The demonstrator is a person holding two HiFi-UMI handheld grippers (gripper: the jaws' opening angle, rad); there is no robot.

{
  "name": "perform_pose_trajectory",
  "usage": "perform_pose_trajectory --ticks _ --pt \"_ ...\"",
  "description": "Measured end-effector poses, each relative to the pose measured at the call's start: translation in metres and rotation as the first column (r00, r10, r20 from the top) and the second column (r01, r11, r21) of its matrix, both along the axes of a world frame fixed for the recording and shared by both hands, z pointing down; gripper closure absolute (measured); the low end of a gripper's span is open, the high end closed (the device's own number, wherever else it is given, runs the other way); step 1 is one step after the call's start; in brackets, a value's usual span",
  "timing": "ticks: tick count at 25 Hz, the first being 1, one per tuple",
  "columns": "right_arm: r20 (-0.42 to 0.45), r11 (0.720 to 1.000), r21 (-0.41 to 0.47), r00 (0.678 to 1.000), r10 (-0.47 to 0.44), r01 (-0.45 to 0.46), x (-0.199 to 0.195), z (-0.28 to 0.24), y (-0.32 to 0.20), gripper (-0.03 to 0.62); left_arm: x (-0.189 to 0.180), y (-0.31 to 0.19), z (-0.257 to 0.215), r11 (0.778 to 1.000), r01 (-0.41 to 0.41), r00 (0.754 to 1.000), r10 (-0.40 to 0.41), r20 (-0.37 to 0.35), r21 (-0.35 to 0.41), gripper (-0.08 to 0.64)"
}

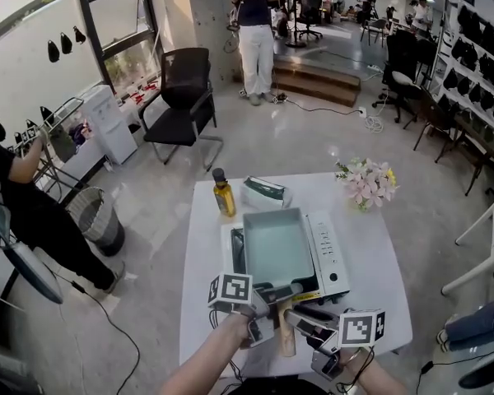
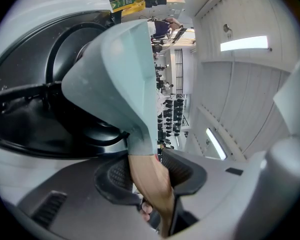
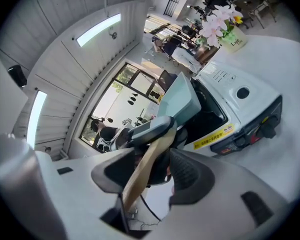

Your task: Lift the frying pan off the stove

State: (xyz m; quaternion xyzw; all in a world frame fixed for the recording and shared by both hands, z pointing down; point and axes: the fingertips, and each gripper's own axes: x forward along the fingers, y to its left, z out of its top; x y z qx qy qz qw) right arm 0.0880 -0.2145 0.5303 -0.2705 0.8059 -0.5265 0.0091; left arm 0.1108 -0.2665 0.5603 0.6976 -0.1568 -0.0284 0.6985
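One pan (image 1: 276,245) sitting on stove (image 1: 330,250), handle (image 1: 285,337) toward viewer. Left gripper (image 2: 151,167) clamped on handle; right gripper (image 3: 150,170) open astride it, seemingly not touching. Risk: on one grip, sagging or twisting at heavy far end.

Matt teal frying pan (image 1: 276,241) has a smooth wooden handle (image 1: 285,336).
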Motion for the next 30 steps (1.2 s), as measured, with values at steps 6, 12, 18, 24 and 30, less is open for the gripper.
perform_pose_trajectory --ticks 6,12,18,24,30 --pt "0.033 0.998 -0.041 0.999 -0.044 0.045 -0.009 0.002 -0.004 0.388 -0.001 0.000 -0.001 1.000 -0.002 1.000 0.002 -0.008 -0.008 0.411" --pt "0.028 0.991 -0.071 0.994 -0.110 0.112 -0.015 0.009 -0.005 0.405 0.001 -0.002 0.001 1.000 0.003 1.000 -0.003 -0.013 -0.012 0.413" --pt "0.087 0.978 -0.127 0.984 -0.154 0.164 -0.021 0.009 -0.005 0.410 0.001 -0.001 -0.002 1.000 0.004 1.000 -0.004 -0.018 -0.021 0.414" --pt "0.101 0.973 -0.137 0.980 -0.172 0.185 -0.025 0.011 -0.007 0.411 0.001 -0.002 -0.001 1.000 0.002 1.000 -0.002 -0.014 -0.017 0.414" --pt "0.121 0.973 -0.149 0.980 -0.158 0.176 -0.026 0.012 -0.006 0.419 0.001 -0.002 -0.001 1.000 0.007 1.000 -0.007 -0.015 -0.013 0.414"
